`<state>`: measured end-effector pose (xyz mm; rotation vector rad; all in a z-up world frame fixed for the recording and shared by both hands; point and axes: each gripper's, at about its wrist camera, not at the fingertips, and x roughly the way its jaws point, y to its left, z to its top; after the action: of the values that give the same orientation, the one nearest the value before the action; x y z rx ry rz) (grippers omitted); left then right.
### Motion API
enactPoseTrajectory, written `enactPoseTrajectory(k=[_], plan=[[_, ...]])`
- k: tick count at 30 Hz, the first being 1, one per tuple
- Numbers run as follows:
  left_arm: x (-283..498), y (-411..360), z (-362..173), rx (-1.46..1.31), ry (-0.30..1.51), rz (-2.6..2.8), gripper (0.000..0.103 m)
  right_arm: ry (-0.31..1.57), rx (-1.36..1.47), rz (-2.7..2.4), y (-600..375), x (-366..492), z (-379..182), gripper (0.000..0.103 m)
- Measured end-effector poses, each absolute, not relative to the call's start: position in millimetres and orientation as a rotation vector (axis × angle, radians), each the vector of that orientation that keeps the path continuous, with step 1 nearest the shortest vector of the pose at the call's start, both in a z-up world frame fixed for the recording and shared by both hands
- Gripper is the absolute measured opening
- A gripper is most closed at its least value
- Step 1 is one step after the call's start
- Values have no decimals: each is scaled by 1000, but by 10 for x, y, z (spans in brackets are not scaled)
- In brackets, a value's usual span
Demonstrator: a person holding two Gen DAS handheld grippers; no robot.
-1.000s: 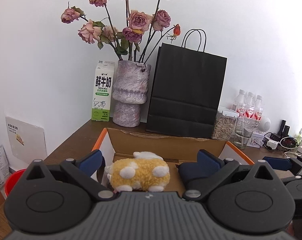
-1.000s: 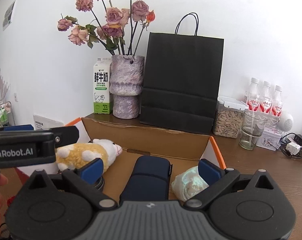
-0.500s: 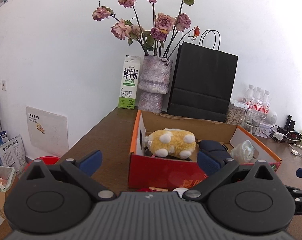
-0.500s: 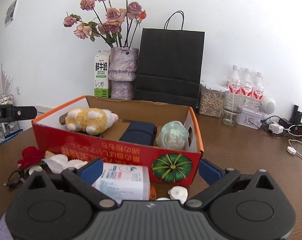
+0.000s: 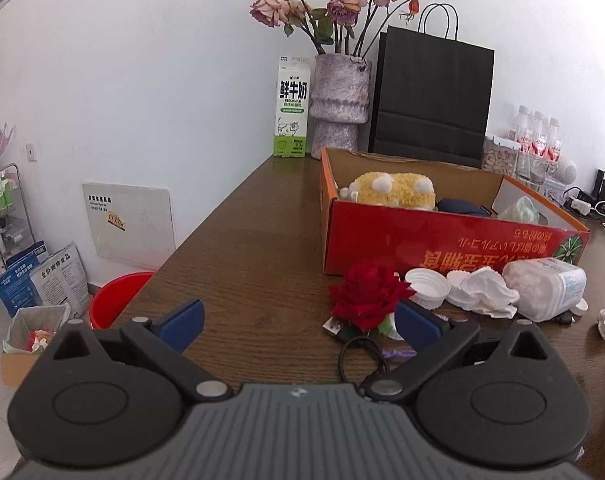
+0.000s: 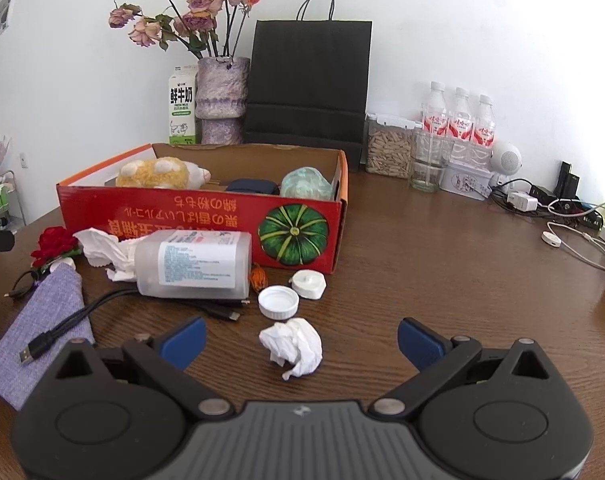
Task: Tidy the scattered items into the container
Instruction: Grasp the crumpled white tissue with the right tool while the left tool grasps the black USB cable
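Observation:
A red cardboard box holds a yellow plush toy, a dark blue case and a pale green bundle. Scattered in front of it lie a clear plastic bottle on its side, a red rose, white caps, crumpled tissues, a purple fabric pouch and black USB cables. My right gripper is open, with one tissue between its fingers. My left gripper is open, its right finger beside the rose.
At the back stand a milk carton, a vase of dried roses, a black paper bag, a seed jar, water bottles and chargers with cables. A red bucket sits on the floor past the table's left edge.
Both grippers have drawn back from above the box to the near side of the table. The plush toy, in the left gripper a second ago, now lies in the box.

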<state>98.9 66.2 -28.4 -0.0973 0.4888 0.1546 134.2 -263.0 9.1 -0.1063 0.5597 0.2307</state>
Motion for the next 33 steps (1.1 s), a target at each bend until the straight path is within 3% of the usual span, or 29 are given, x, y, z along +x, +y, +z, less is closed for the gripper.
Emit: enactPoseTrajectory(k=[15, 29, 33], plan=[[1141, 647, -461, -108, 617, 140, 103, 689, -58, 202, -2621, 1629, -64, 98], [1210, 523, -495, -29, 665, 129, 103, 688, -51, 196, -2618, 1654, -75, 98], [1219, 514, -500, -25, 665, 123, 103, 679, -53, 209, -2601, 1634, -68, 92]])
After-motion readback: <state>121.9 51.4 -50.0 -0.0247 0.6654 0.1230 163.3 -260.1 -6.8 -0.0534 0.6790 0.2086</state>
